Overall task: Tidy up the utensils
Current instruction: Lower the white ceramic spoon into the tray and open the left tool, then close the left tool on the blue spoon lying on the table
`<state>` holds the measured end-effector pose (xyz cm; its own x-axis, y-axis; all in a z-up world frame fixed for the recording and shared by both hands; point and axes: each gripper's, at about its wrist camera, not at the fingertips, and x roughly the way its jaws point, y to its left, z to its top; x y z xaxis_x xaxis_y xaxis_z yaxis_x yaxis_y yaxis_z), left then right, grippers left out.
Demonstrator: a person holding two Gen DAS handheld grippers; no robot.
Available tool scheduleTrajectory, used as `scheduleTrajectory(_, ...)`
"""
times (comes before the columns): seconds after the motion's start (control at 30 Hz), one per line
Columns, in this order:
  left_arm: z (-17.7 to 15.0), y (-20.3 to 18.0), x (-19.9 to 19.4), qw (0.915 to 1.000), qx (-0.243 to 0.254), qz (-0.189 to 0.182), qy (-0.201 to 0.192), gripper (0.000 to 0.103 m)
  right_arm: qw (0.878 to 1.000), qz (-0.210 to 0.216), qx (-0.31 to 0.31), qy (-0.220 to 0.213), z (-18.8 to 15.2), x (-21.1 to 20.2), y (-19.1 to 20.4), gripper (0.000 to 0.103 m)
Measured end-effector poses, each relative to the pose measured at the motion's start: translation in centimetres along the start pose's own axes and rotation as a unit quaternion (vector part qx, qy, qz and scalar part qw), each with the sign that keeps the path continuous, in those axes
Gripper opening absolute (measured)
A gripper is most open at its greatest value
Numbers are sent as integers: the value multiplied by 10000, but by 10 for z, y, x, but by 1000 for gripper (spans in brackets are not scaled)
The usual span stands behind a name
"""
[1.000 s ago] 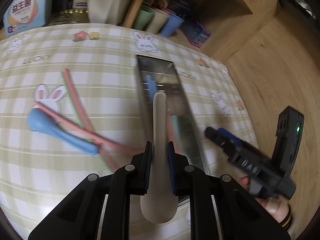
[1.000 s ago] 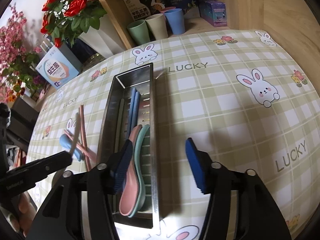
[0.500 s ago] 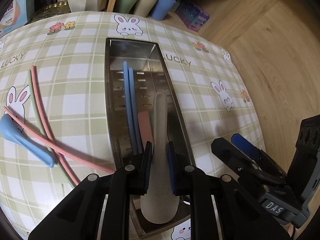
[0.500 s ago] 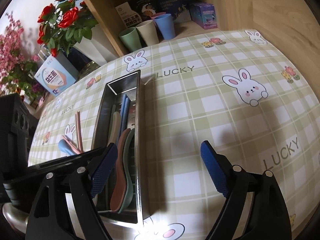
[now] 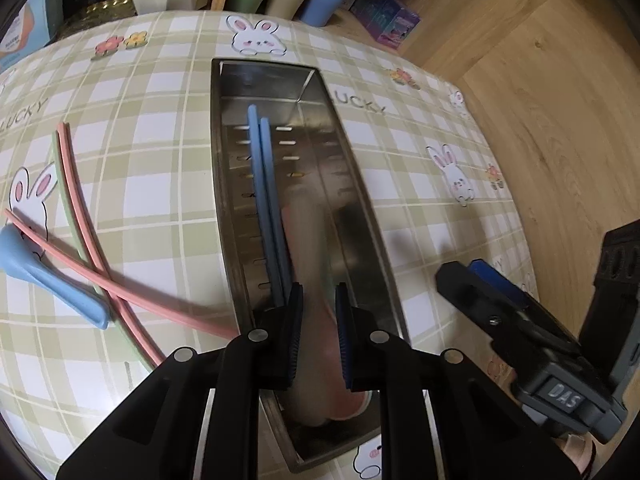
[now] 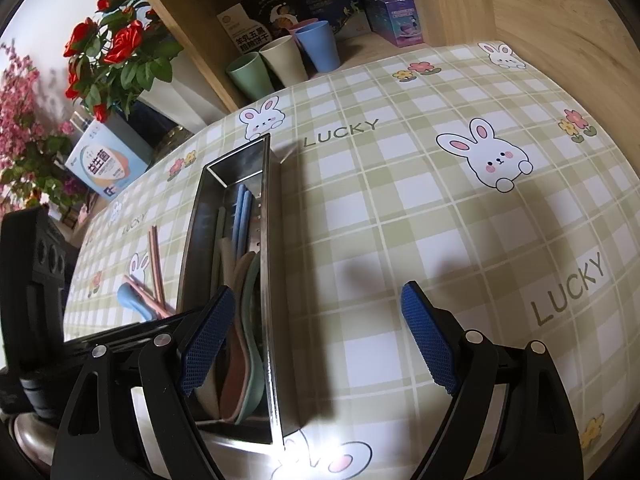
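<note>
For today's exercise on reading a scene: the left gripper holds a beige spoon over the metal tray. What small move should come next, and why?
Probably open the left gripper and let go. The beige spoon already lies inside the metal tray beside the blue chopsticks, while the blue spoon and pink chopsticks wait on the tablecloth.

Checked surface with a tray and loose utensils

The surface (image 5: 160,184) wears a green-and-white checked cloth printed with rabbits, flowers and "LUCKY". A long steel tray (image 5: 360,208) lies on it, running away from the cameras. Left of the tray, 2 pink chopsticks (image 5: 80,208) lie crossed with a green one (image 5: 60,176), and a blue spoon (image 5: 48,280) lies across them.
</note>
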<state>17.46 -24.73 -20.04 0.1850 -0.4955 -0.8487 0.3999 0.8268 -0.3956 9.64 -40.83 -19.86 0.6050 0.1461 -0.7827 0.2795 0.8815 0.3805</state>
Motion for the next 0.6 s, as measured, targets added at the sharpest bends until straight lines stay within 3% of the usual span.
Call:
scheduleTrajectory(0.23,-1,1,-38,9984,280,68,-485,18,10000,46,22,-37,-6,-4,11,82)
scheduleTrajectory(0.3,-2,9,-51,9975,270,117,-647,22,10000,54,7,-42,-9,-5,17,82)
scheduleTrajectory(0.6,-8,79,-95,9933,-218,498,-1025,30,10000,-34,-59,-43,-18,2,44,82)
